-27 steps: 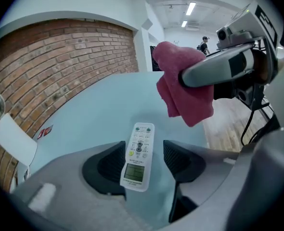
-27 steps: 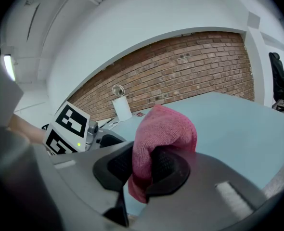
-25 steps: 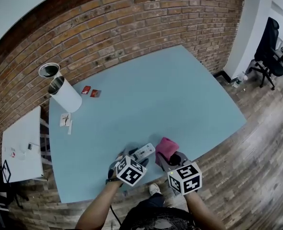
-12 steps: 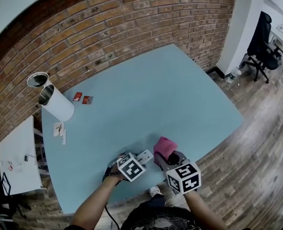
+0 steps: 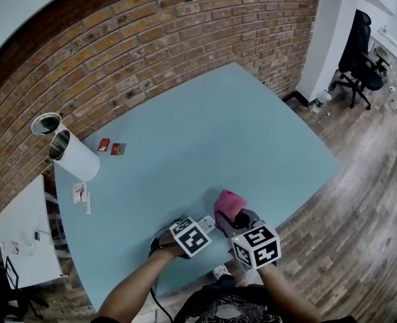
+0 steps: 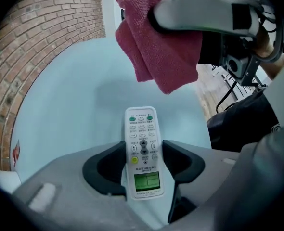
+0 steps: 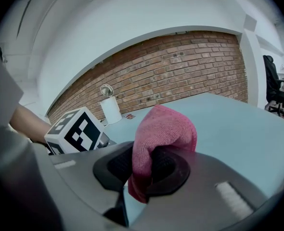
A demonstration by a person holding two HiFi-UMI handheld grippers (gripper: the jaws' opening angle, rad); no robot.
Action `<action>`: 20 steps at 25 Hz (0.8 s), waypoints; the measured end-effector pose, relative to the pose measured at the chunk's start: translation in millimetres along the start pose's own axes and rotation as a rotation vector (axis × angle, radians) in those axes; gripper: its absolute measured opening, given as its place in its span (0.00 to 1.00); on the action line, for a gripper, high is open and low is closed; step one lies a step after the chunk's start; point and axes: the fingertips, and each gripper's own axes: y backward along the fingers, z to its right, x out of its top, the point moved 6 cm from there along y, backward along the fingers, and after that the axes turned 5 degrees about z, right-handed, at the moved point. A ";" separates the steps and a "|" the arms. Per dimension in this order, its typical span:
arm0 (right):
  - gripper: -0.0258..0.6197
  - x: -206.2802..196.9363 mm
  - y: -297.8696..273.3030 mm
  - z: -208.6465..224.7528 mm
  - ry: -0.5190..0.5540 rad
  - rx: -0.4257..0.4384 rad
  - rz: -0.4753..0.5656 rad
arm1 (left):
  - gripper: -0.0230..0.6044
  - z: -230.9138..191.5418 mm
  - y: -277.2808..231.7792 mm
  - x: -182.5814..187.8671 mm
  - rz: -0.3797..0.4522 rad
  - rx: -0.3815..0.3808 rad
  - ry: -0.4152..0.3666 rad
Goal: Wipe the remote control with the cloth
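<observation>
our right gripper (image 7: 149, 170) clamps the cloth (image 7: 163, 129), our left gripper (image 6: 143, 162) just closing onto the remote control (image 6: 142, 138); white cylinder (image 5: 74, 157) at ten o'clock, blue table (image 5: 205, 140), brick wall (image 5: 151, 39).

The left tongs (image 6: 143, 155) are pointing steeply down. Their jaws have just been closing and are now sitting against both long sides of the remote control (image 6: 141, 129). Just to the right, the right tongs (image 7: 149, 166) are tilting gently downward and pinching the cloth (image 7: 166, 129) between closed jaws. The left forearm (image 5: 134, 289) and right forearm (image 5: 289, 305) are reaching in from the near side.
</observation>
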 end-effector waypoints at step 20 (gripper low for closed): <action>0.13 60.6 20.6 -2.1 0.258 -0.018 0.105 | 0.42 -20.3 78.6 29.9 0.855 -0.673 0.578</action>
